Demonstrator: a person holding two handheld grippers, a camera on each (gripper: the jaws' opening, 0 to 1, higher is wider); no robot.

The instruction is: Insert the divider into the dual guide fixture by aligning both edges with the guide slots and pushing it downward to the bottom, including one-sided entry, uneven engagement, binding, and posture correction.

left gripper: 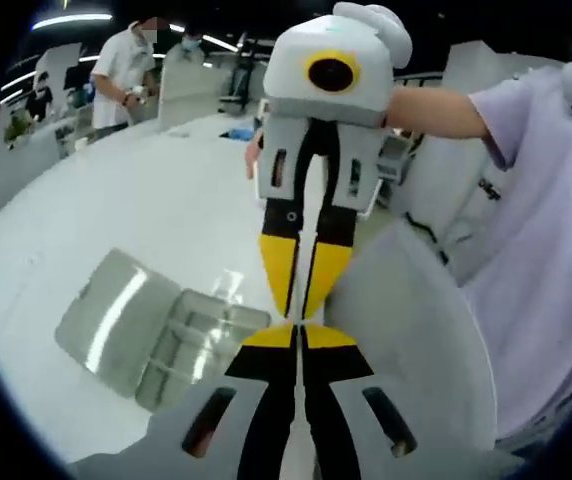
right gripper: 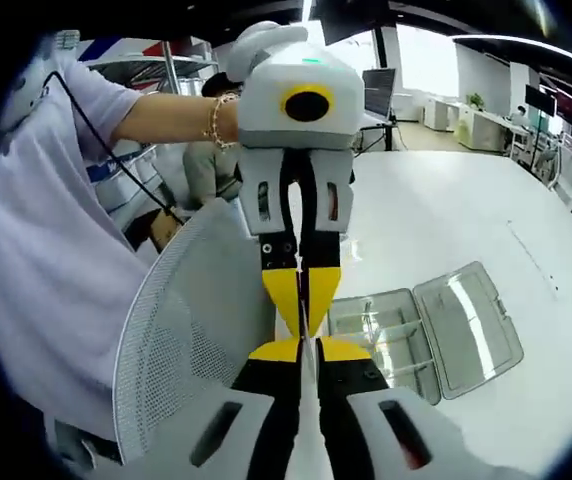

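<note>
Now both grippers, left (left gripper: 299, 328) and right (right gripper: 304, 345), pinch shut on opposite ends of the thin clear divider (left gripper: 306, 225), held edge-up above the table (left gripper: 156, 190), with the open box (right gripper: 421, 335) lying below, off to one side.

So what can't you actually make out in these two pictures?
- Divider: an edge-on sliver between both grippers' fingers in the left gripper view; its shape is unreadable.
- Clear box: the guide slots are too small and glary in the right gripper view.
- Box's near corner: hidden behind the left gripper.
</note>
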